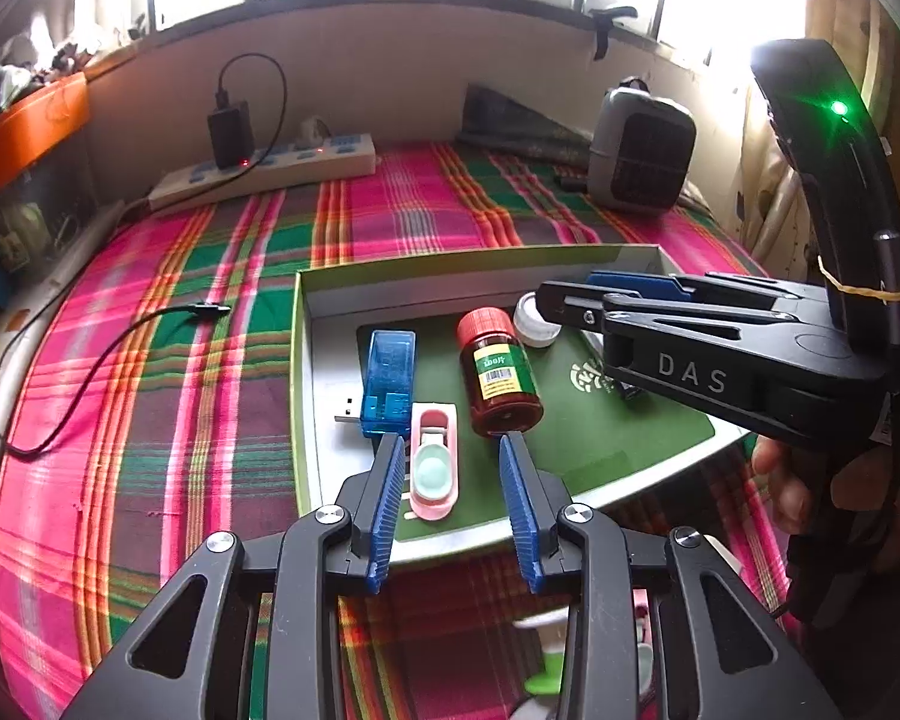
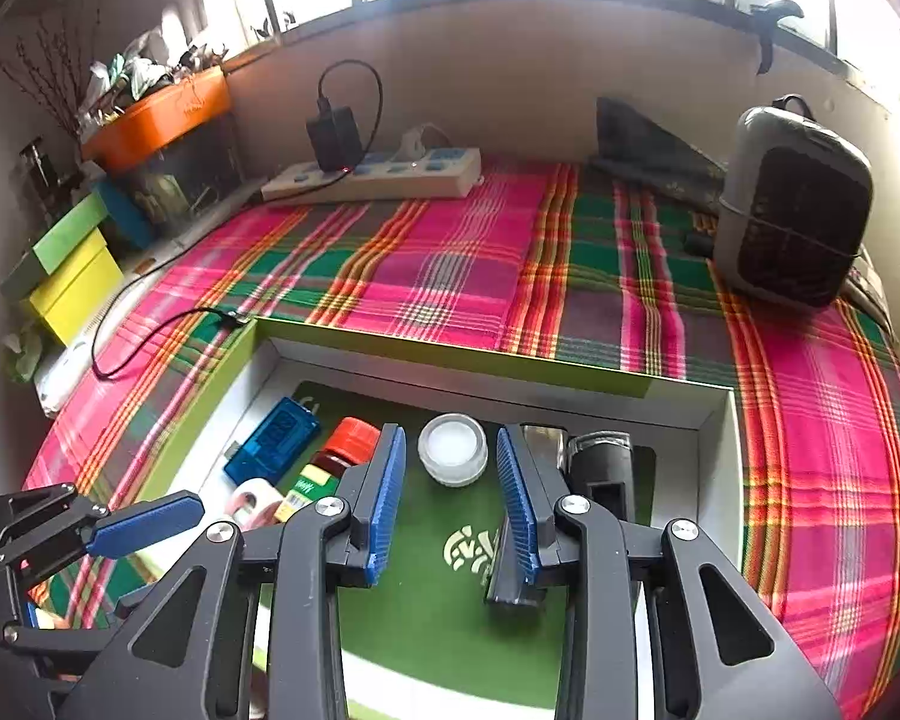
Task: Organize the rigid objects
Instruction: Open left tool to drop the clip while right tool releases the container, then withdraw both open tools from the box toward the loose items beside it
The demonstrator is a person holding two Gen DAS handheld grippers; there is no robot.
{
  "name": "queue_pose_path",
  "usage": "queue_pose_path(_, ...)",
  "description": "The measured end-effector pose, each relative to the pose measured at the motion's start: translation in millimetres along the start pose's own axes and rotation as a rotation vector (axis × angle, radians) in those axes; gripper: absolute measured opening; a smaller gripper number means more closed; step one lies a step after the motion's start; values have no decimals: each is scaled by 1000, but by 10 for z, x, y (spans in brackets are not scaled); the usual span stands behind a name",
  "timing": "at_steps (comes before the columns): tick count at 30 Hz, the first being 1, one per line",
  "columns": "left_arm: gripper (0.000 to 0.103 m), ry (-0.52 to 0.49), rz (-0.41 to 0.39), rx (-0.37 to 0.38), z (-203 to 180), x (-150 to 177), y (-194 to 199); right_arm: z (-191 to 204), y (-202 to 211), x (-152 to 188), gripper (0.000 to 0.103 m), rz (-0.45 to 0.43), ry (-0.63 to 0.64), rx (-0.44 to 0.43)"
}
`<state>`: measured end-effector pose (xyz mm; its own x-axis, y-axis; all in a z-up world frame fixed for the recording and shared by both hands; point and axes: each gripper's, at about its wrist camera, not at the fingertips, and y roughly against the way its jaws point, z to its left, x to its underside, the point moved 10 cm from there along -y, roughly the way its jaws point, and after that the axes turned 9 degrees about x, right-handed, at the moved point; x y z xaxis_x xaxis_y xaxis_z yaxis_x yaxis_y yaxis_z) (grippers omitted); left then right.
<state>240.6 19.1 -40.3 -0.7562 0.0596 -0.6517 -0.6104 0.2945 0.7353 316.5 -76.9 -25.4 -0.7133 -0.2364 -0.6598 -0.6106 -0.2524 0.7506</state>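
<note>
Left to right, across a pink-and-green plaid cloth [image 1: 222,324] spread over the bench. At far left: black cable [image 1: 90,360] lying loose on the cloth, well apart from the box. Behind it, against the wall: white power strip [image 1: 270,171] with a black adapter [image 1: 229,135] plugged in.

Mid-scene: shallow green-edged box [image 1: 297,360] with a green liner, holding all the task's things. Inside, from the left: blue USB tester [image 1: 388,381] flat near the left wall, plug pointing out to the left; just beside it, pink case [image 1: 433,462] with a pale round window; next, brown bottle [image 1: 498,378] with a red cap, lying on its side, touching or nearly touching the pink case; then small white jar [image 2: 453,449] upright toward the back wall; at right, dark lighter-like item [image 2: 600,468] beside a silvery one, details hard to tell.

Left hand-held gripper [image 1: 453,450] released, blue pads parted, hovering over the pink case without pressing on it. Right hand-held gripper [image 2: 450,468] likewise released, blue pads parted to either side of the white jar, not pinching it.

Far right, at the back: grey fan heater [image 2: 792,210] standing on the cloth.
</note>
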Motion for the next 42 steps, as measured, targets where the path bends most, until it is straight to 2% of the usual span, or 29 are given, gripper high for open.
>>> queue_pose_path(3, 32, -15, -11, -29, -20, 14, 63, 4, 87, 24, 34, -9, -4, 2)
queue_pose_path(24, 32, 10, -49, 11, -232, 337, 507, 85, 662, 455, 34, -49, 15, 39)
queue_pose_path(42, 32, 110, -64, 76, 85, 848, 821, -59, 1035, 1047, 35, -62, -156, 94)
